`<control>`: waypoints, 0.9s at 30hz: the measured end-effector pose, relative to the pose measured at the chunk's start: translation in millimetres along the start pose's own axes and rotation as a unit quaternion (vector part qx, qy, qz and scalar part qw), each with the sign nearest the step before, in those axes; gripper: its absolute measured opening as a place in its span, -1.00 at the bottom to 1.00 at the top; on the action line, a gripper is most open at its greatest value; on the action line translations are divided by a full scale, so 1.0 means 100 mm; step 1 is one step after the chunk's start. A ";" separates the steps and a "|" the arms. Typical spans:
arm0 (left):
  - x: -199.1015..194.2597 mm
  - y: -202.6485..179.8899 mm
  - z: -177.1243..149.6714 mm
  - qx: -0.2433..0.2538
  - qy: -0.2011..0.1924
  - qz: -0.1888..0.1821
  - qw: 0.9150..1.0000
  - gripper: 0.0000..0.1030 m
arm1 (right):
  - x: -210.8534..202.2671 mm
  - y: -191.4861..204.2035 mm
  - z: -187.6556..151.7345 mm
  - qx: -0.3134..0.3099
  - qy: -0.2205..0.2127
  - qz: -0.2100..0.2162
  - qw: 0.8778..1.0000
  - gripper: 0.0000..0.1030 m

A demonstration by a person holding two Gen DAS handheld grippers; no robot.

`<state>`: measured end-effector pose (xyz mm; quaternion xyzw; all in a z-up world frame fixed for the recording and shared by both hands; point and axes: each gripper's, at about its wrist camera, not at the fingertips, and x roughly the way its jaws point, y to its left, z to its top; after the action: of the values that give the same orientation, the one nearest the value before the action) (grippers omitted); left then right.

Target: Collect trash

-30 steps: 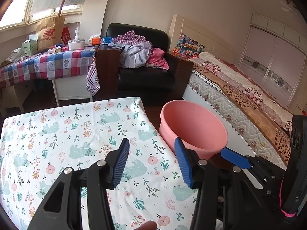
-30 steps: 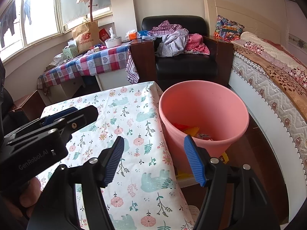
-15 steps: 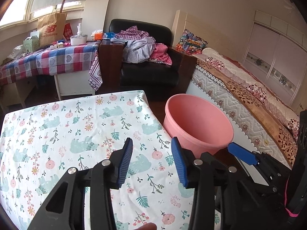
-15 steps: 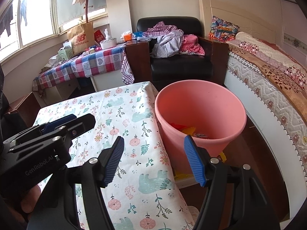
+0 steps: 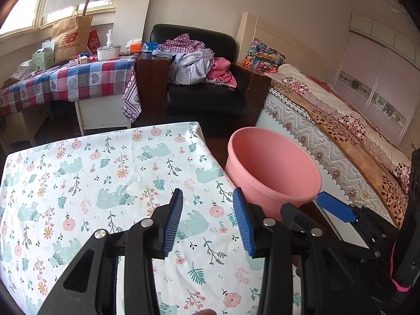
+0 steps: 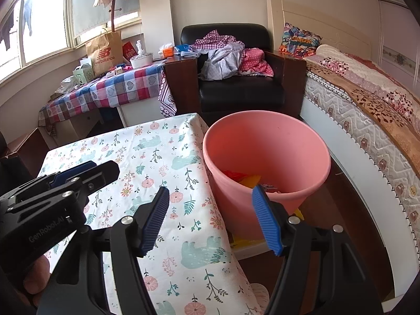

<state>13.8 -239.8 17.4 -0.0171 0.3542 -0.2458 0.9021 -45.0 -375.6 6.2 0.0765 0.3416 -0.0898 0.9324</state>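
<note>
A pink bin (image 5: 273, 162) stands on the floor at the right edge of the table with the floral cloth (image 5: 105, 173). In the right wrist view the bin (image 6: 265, 141) holds red and yellow trash (image 6: 244, 178) at its bottom. My left gripper (image 5: 208, 197) hovers over the cloth near the table's right edge, open, with nothing between its blue pads. Over the gap between the table (image 6: 157, 152) and the bin hangs my right gripper (image 6: 210, 191), open wide and empty. No loose trash shows on the cloth.
A black armchair (image 5: 207, 97) piled with clothes stands behind the table. A bed (image 5: 341, 131) runs along the right, close to the bin. At the back left a checked-cloth table (image 5: 78, 78) carries a paper bag and small boxes.
The left gripper's jaws have narrowed a little and it has drawn back slightly from the bin. The right gripper keeps its place and its width.
</note>
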 end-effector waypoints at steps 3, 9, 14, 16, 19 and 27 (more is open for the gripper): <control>0.01 0.01 0.00 0.000 0.001 0.002 1.000 -0.24 | 0.00 -0.01 0.00 0.003 -0.001 -0.003 1.000 0.28; 0.01 0.01 0.00 0.000 0.001 0.001 1.000 -0.24 | 0.01 -0.03 0.01 0.007 -0.001 -0.008 1.000 0.28; 0.01 0.01 0.00 -0.001 0.002 0.002 1.000 -0.24 | 0.01 -0.05 0.01 0.008 -0.001 -0.009 1.000 0.28; 0.02 0.01 -0.01 0.000 0.002 0.002 1.000 -0.24 | 0.01 -0.04 0.01 0.007 -0.001 -0.010 1.000 0.28; 0.03 0.02 -0.02 0.001 0.004 0.003 1.000 -0.24 | 0.01 -0.04 0.01 0.009 0.000 -0.009 1.000 0.28; 0.04 0.02 -0.03 0.001 0.004 0.003 1.000 -0.24 | 0.03 -0.07 -0.02 0.014 0.001 -0.011 1.000 0.28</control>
<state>15.5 -239.1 12.4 -0.0135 0.3579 -0.2433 0.9014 -45.5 -382.4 1.9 0.0864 0.3420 -0.1045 0.9299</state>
